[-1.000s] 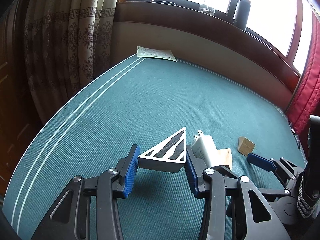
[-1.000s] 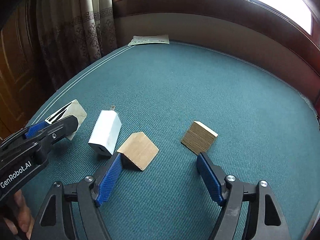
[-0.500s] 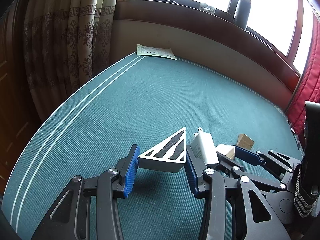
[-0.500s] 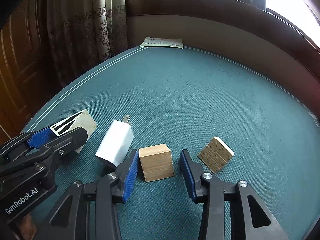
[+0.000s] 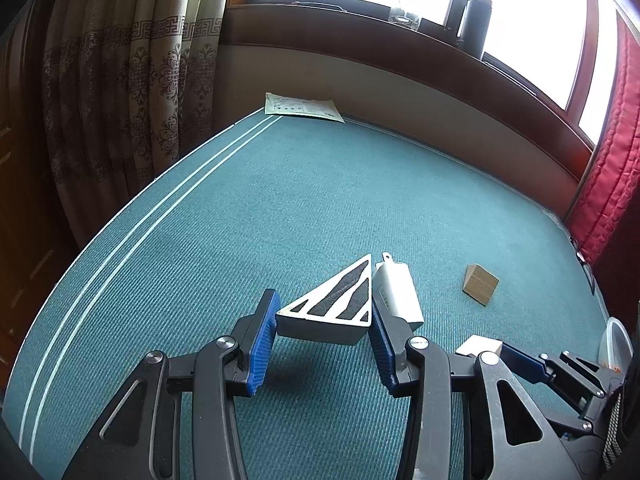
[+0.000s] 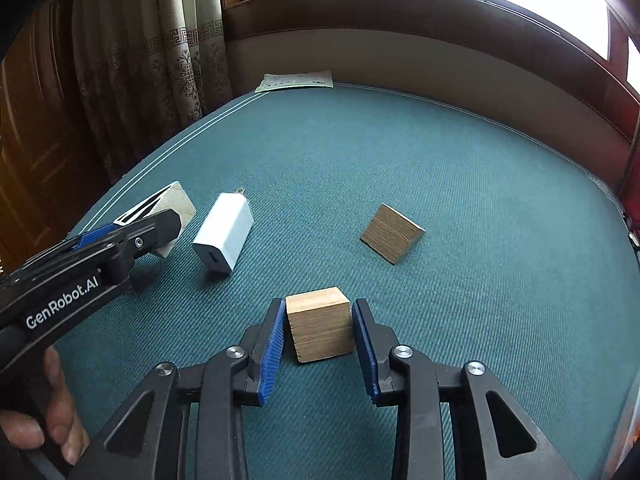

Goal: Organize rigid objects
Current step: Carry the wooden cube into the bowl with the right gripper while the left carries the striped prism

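My left gripper [image 5: 322, 320] is shut on a white triangular block with black stripes [image 5: 330, 308], held just over the teal cloth. A white charger plug [image 5: 398, 292] lies right beside its right finger. My right gripper [image 6: 318, 334] is shut on a wooden cube [image 6: 320, 326] and holds it above the cloth. In the right wrist view the left gripper [image 6: 100, 248] reaches in from the left with the triangular block [image 6: 174, 204], the charger [image 6: 224, 234] lies next to it, and a second wooden block [image 6: 392, 234] lies tilted farther right. That second block also shows in the left wrist view [image 5: 480, 288].
A sheet of paper [image 5: 302, 107] lies at the far edge of the teal table [image 5: 280, 200]. Patterned curtains [image 5: 132, 92] hang at the left, a red curtain [image 5: 608, 184] at the right. A bottle and a dark flask [image 5: 474, 20] stand on the window sill.
My right gripper moved left over the wooden cube, shut on it and drew it back toward me, away from the charger. The left gripper kept holding the triangular block in place.
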`<control>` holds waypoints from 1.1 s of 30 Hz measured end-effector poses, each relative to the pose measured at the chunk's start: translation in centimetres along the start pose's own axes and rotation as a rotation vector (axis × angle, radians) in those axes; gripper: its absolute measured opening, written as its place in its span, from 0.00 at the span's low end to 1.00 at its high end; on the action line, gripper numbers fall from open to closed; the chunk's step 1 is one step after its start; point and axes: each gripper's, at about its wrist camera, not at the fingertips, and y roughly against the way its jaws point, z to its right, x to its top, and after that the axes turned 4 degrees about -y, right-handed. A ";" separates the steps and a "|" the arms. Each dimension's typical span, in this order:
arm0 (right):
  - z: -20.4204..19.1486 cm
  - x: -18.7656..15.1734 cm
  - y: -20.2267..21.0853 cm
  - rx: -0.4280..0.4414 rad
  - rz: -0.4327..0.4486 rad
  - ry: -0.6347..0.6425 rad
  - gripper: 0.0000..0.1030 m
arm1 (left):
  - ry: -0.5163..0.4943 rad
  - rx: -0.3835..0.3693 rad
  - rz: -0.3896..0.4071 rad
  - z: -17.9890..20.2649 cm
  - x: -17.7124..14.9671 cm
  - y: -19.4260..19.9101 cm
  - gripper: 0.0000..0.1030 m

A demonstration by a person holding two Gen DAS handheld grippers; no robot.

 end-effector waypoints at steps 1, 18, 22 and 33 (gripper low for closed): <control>0.2 -0.3 0.3 0.000 -0.001 -0.013 0.35 | -0.002 0.000 0.002 0.1 -0.1 0.1 0.44; 4.4 -4.0 5.5 -0.053 0.044 -0.202 0.34 | -0.033 -0.019 0.039 1.5 -0.2 1.8 0.44; 5.6 -4.7 7.0 -0.069 0.067 -0.253 0.35 | -0.053 -0.022 0.034 2.3 -0.5 2.1 0.44; 10.1 -6.5 10.5 -0.126 0.139 -0.397 0.35 | -0.104 -0.057 0.018 5.2 -1.7 3.4 0.44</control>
